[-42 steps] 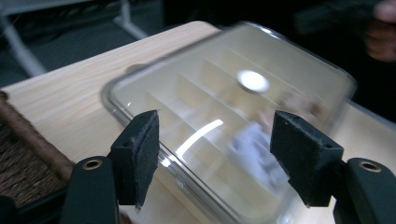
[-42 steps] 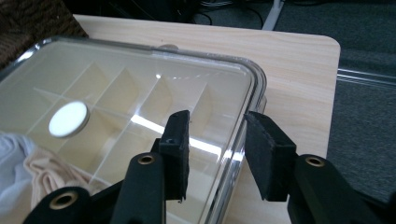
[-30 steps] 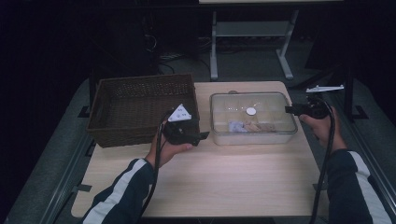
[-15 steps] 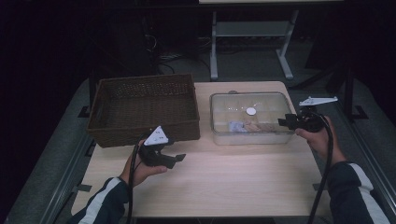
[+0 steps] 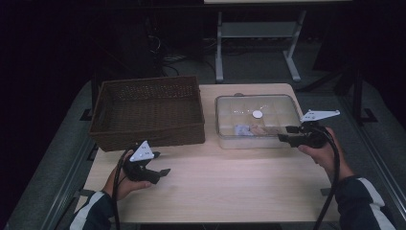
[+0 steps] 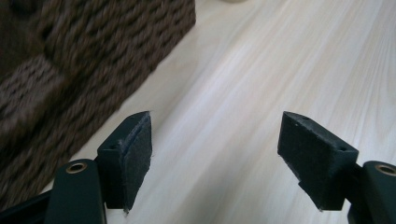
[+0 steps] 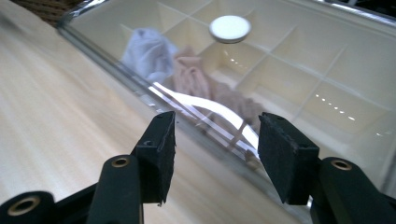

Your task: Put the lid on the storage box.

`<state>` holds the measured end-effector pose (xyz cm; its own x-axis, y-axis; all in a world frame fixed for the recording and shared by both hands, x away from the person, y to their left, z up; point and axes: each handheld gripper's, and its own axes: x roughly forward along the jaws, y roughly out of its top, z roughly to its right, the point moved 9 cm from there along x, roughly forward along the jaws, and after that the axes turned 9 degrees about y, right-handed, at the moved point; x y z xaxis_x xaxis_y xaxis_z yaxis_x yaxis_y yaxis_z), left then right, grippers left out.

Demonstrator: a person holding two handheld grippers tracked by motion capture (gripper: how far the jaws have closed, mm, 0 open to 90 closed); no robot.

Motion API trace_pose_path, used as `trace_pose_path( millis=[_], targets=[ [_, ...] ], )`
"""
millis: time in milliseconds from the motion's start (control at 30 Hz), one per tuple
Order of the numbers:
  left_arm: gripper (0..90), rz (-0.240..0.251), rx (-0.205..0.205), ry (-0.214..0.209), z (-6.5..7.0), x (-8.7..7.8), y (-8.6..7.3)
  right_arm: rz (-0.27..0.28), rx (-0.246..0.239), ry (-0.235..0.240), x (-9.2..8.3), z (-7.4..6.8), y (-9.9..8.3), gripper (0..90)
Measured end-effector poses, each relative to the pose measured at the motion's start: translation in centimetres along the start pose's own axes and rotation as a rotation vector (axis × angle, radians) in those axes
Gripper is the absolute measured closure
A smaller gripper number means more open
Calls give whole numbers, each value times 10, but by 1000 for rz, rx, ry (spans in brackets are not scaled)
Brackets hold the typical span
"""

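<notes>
Left gripper (image 5: pixel 160 171): my jaws stand wide apart over bare table (image 5: pixel 230 187), nothing between them, just in front of the wicker basket (image 5: pixel 148 112).
Right gripper (image 5: pixel 283 137): my jaws have just been opening, empty, at the near right corner of the clear divided box (image 5: pixel 256 120).
Box contents: a white cloth (image 7: pixel 149 51) and a beige cloth (image 7: pixel 196 74) in its near compartments.
Lid: closed, with a white round knob (image 7: pixel 229 28).

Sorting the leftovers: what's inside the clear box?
The clear box holds a white cloth and a beige cloth in its near compartments; other compartments look empty. Glare hides part of the beige cloth.
</notes>
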<state>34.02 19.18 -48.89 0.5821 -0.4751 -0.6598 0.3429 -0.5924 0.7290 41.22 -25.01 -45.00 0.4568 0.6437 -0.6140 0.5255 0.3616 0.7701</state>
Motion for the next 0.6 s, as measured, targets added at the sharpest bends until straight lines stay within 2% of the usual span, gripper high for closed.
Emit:
trace_pose_path(
  millis=[67,233,300,500,600],
  targets=[
    [254,-8,12,5,-2,-4,-9,1,-12,8,-1,-7,-3,450],
    [254,-29,-1,18,-10,-13,-29,-18,-72,31,0,-26,-12,417],
    [254,-34,-20,23,-12,-17,-35,-25,-90,26,0,-30,-15,406],
    [254,-34,-22,27,-15,-24,-44,-56,-169,20,0,-46,-29,362],
    [246,-65,12,34,-16,-24,-52,-71,-183,12,0,-50,-39,329]
  ],
)
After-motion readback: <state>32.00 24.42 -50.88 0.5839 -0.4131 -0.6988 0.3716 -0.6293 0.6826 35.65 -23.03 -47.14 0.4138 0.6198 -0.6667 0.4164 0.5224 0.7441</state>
